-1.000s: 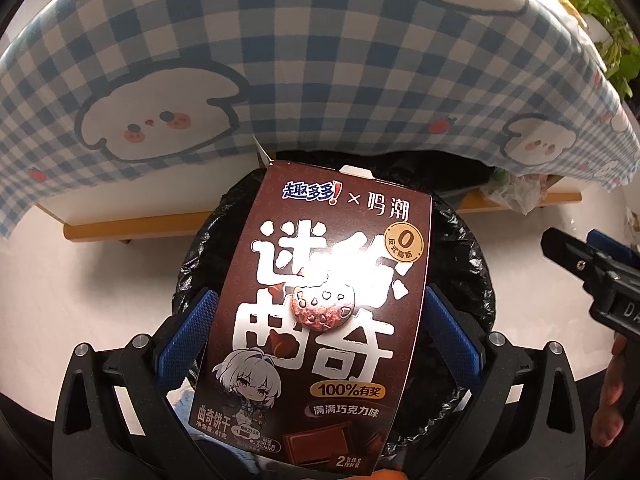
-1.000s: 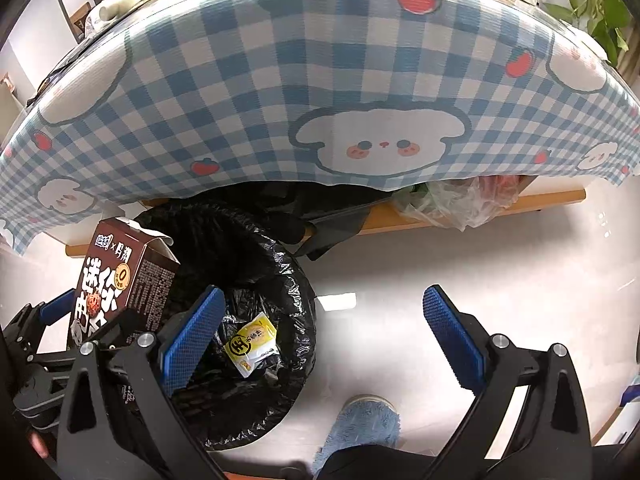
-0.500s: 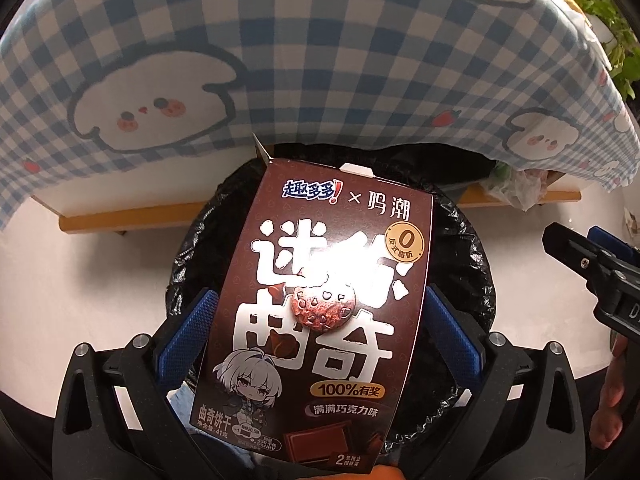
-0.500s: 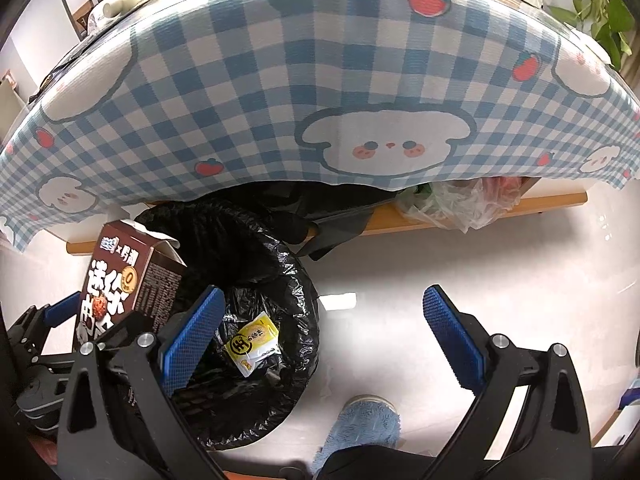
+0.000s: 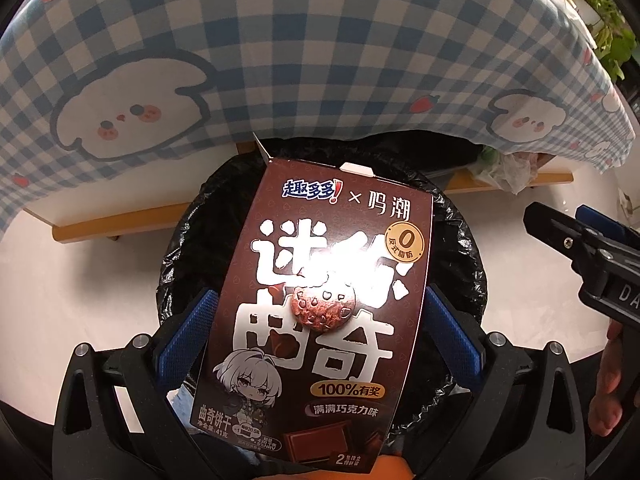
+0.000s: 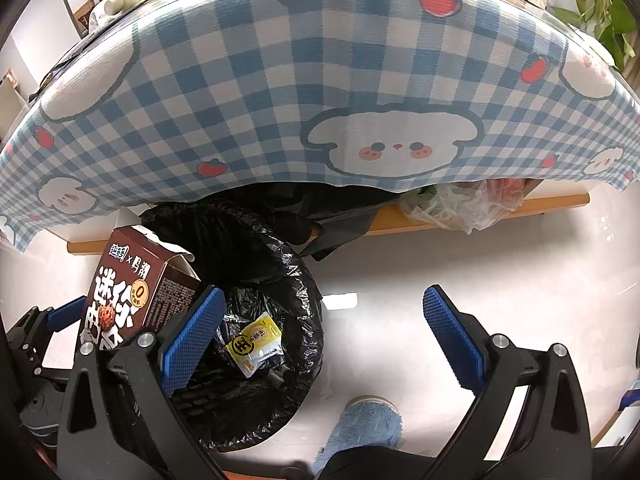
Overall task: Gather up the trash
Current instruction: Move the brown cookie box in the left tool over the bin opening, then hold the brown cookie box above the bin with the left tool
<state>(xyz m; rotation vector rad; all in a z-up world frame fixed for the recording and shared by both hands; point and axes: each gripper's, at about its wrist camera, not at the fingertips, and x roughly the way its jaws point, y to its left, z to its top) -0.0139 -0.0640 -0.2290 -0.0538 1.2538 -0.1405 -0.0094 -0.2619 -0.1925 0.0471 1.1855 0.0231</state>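
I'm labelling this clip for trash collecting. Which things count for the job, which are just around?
Job: cookie box in left gripper; black-lined bin; yellow wrapper inside it.

Around: checked tablecloth; clear plastic bag; plant; blue slipper; empty right gripper.

Black two-finger tools, both alike. On the left gripper [image 5: 320, 332]: angular matte-black fingers [image 5: 120, 392] shaped as open triangular frames, each faced inside with a long blue pad [image 5: 188, 336] of fine cross-hatched grip texture, silver round-head screws paired on top of each finger behind the pads. Same build on the right gripper [image 6: 320, 332]: blue knurled pads [image 6: 452, 336], black struts, silver screws just behind the pads. From the left wrist view, right gripper side-on: black body with a cross-head screw and white letters "DA" cut off by the edge. Below the right gripper, a fluffy blue slipper [image 6: 364, 424] and a dark trouser leg [image 6: 360, 464]
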